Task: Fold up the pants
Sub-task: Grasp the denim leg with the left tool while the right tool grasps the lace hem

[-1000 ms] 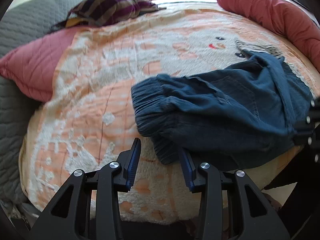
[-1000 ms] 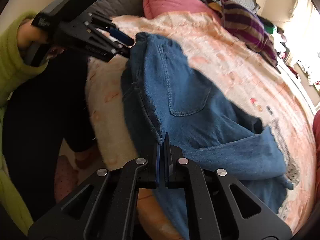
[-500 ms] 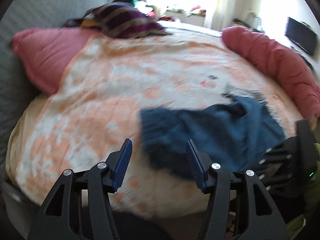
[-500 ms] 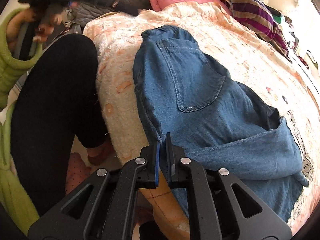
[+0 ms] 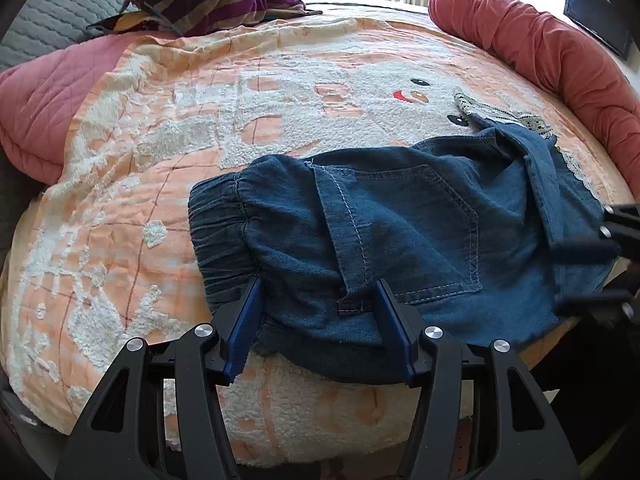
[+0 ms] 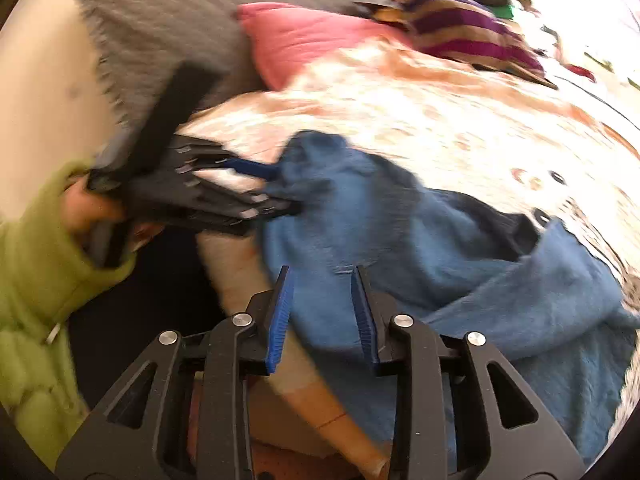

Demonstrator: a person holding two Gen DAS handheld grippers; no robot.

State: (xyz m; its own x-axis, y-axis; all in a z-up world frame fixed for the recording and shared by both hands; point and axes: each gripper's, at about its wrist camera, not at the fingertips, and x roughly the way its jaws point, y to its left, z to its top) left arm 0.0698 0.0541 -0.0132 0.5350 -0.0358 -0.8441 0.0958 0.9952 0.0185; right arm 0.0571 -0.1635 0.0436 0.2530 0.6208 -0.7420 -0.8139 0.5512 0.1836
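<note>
The left hand-held gripper (image 5: pixel 318 312) stands wide over the denim pants (image 5: pixel 400 240), pads apparently not pressing. The right hand-held gripper (image 6: pixel 322 304), jaws just opening, is narrowly parted above their edge. They lie crumpled on the peach blanket (image 5: pixel 280 100).

I can read no words, numbers, labels or brand marks anywhere in my two views. The fleecy peach-and-white bed blanket (image 5: pixel 280 92) carries only a stitched cartoon face, with no lettering.
</note>
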